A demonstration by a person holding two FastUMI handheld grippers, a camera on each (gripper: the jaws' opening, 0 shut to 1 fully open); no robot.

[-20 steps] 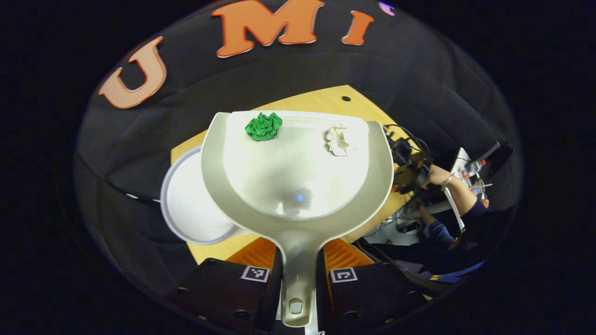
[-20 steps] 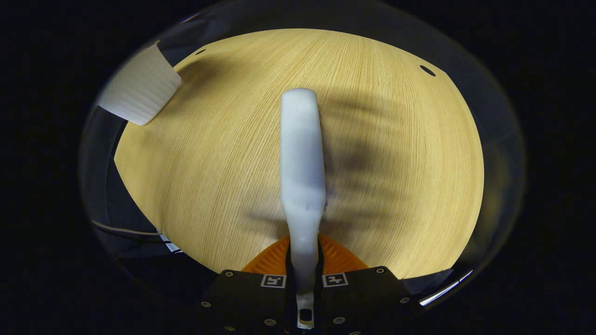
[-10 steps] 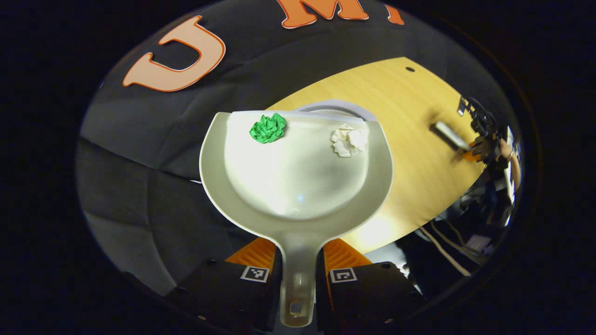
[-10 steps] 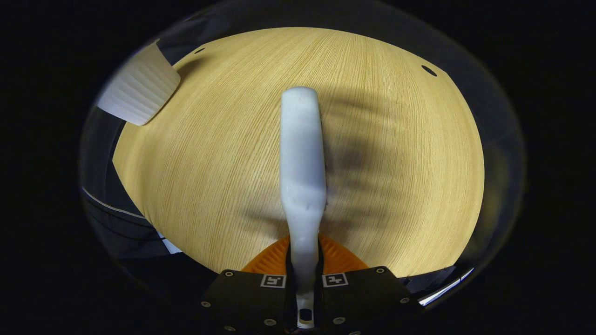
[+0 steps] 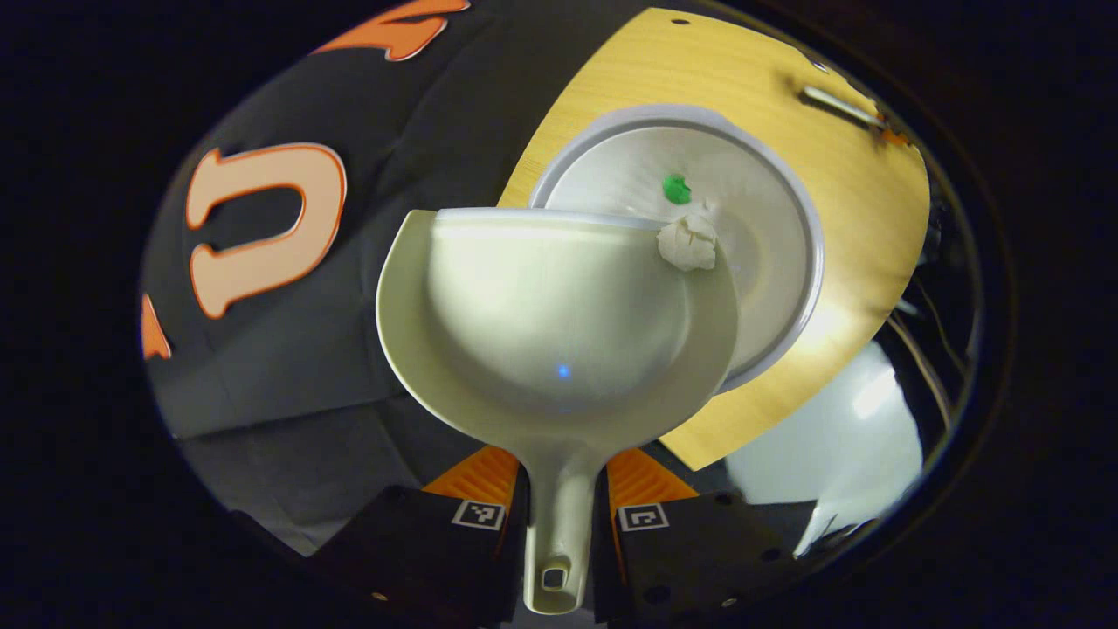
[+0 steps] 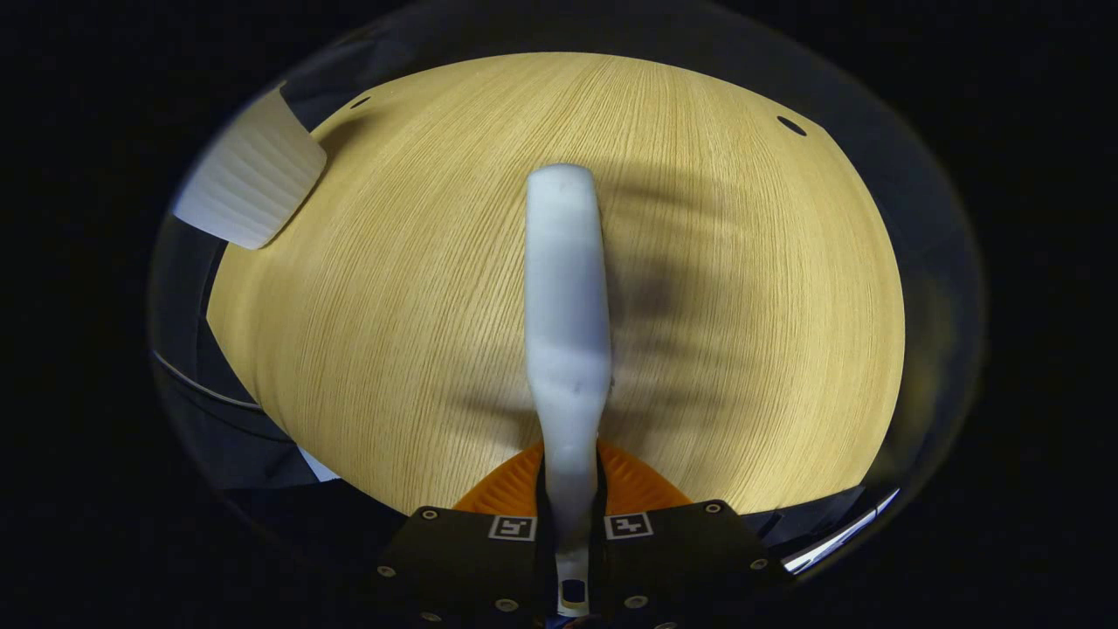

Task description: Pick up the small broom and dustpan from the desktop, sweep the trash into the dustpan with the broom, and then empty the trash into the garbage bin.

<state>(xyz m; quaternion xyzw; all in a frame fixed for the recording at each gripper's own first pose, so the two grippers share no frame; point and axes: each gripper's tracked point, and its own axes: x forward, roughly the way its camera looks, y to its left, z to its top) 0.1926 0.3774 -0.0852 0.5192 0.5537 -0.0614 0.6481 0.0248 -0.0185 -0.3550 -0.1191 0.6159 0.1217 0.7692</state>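
Over garbage bin [image 5: 808, 253], left gripper [image 5: 559, 489] jaws clamped on dustpan [image 5: 559, 323] handle; white paper wad [image 5: 687, 243] at pan's front lip, green wad [image 5: 675, 189] inside bin. Right gripper [image 6: 572, 489] jaws closed on broom [image 6: 566, 297] handle above table [image 6: 742, 306]

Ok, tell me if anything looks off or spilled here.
Nothing spilled. The dustpan is tipped over the bin; the green scrap lies inside the bin, the white wad sits at the pan's lip, not yet out. The broom hangs over the table.
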